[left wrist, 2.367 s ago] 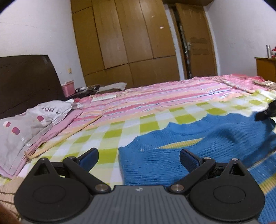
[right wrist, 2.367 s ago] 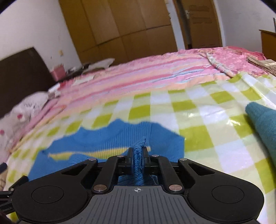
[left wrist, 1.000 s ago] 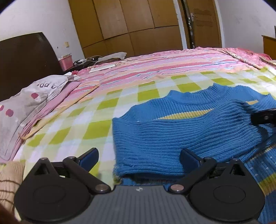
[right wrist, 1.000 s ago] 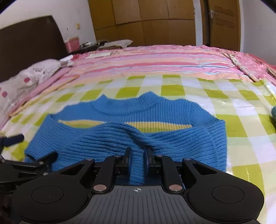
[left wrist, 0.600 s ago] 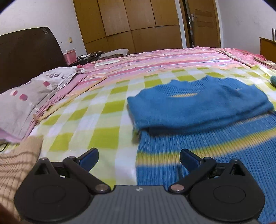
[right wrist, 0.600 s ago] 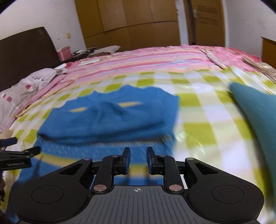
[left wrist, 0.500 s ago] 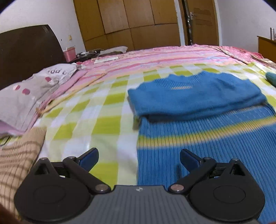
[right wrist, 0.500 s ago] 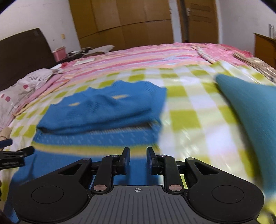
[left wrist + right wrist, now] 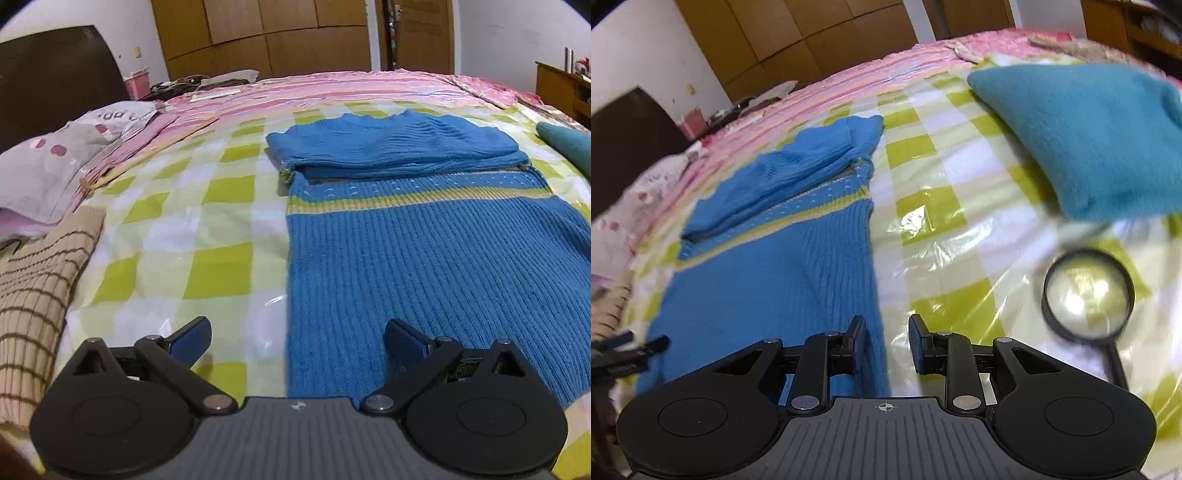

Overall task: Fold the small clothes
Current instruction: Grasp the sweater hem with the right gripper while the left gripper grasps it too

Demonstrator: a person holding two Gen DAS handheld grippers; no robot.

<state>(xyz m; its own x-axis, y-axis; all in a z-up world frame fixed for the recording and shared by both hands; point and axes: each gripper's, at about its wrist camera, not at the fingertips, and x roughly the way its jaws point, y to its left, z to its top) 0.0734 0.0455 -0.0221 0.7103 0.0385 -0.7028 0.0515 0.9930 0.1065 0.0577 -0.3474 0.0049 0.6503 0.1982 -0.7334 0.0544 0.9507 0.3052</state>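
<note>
From your left wrist, the left gripper [image 9: 297,338] hangs released and empty over the near left corner of the blue sweater [image 9: 417,258], which lies flat on the checked bed cover [image 9: 177,229], sleeves folded across its chest. From your right wrist, the right gripper [image 9: 884,341] is opening over the sweater's right edge, nothing pinched; a magnifying glass [image 9: 1089,291], somewhat blurred, lies near the cover's right edge.
</note>
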